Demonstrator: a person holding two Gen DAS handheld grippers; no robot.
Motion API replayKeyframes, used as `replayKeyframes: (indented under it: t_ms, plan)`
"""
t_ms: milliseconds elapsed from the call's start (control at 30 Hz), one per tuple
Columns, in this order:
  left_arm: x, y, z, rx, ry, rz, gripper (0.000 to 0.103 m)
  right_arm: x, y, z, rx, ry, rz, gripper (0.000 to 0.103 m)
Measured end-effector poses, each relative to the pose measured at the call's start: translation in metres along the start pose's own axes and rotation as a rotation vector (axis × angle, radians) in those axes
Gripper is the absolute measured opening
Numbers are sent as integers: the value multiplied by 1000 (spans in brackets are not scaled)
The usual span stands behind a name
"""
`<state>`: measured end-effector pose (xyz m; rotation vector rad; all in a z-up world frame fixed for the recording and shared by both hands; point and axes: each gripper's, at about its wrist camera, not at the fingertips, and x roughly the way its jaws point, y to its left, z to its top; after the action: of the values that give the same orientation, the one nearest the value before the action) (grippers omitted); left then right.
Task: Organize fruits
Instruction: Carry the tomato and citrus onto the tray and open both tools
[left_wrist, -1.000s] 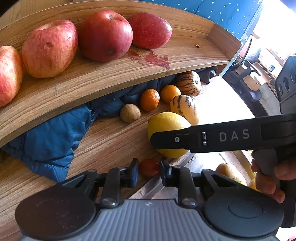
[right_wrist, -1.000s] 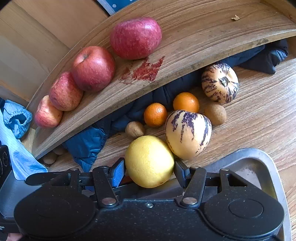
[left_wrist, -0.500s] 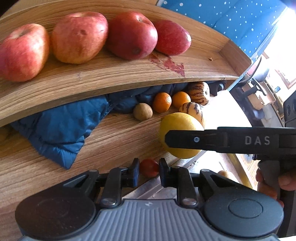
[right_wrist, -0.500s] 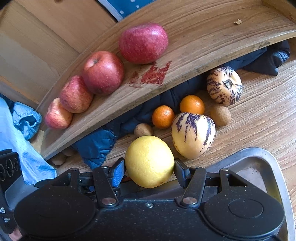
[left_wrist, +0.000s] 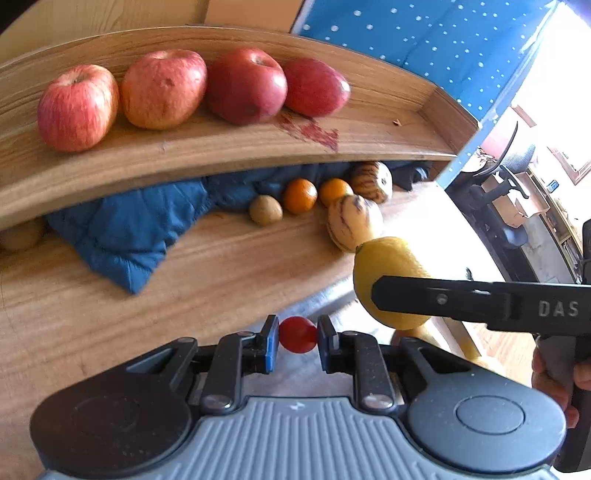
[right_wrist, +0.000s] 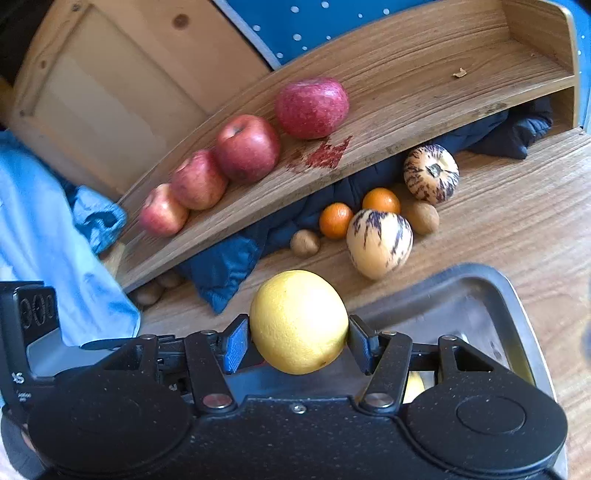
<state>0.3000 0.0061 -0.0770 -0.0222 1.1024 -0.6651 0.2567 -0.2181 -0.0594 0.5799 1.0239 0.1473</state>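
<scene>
Yellow lemon (right_wrist: 298, 321) clenched in right claw (right_wrist: 298, 338); left claw (left_wrist: 297, 338) apparently pinches tomato (left_wrist: 297, 334).

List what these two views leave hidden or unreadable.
- Metal tray contents: right wrist view, covered by the right gripper and its yellow citrus.
- Brown fruits under the shelf: too dark to identify.
- Blue cloth: left wrist view, shelf hides its back part.

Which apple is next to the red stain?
The darkest red apple, last in the row of four on the shelf; the stain lies right beside it.
</scene>
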Motion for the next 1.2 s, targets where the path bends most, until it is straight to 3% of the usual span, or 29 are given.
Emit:
replayKeyframes:
  t_ms: [367,567,867,1067,1200]
  plan:
    - [-7,-28,-40,-38,111,-42,24,-50,-9,-62,25,15,76,58]
    - [-2,-46,-61,-21,146,-39,24,-63,-23,-86,52,30,62,58]
    - [-7,-52,-73,-41,138,13,24,-66,-50,-106,103,65,20,58]
    - [-11,-49,-78,-69,130,33,26,-59,-46,-110,53,99,-16,58]
    - [-16,-50,-82,-78,121,47,33,-54,-42,-110,26,120,-26,59]
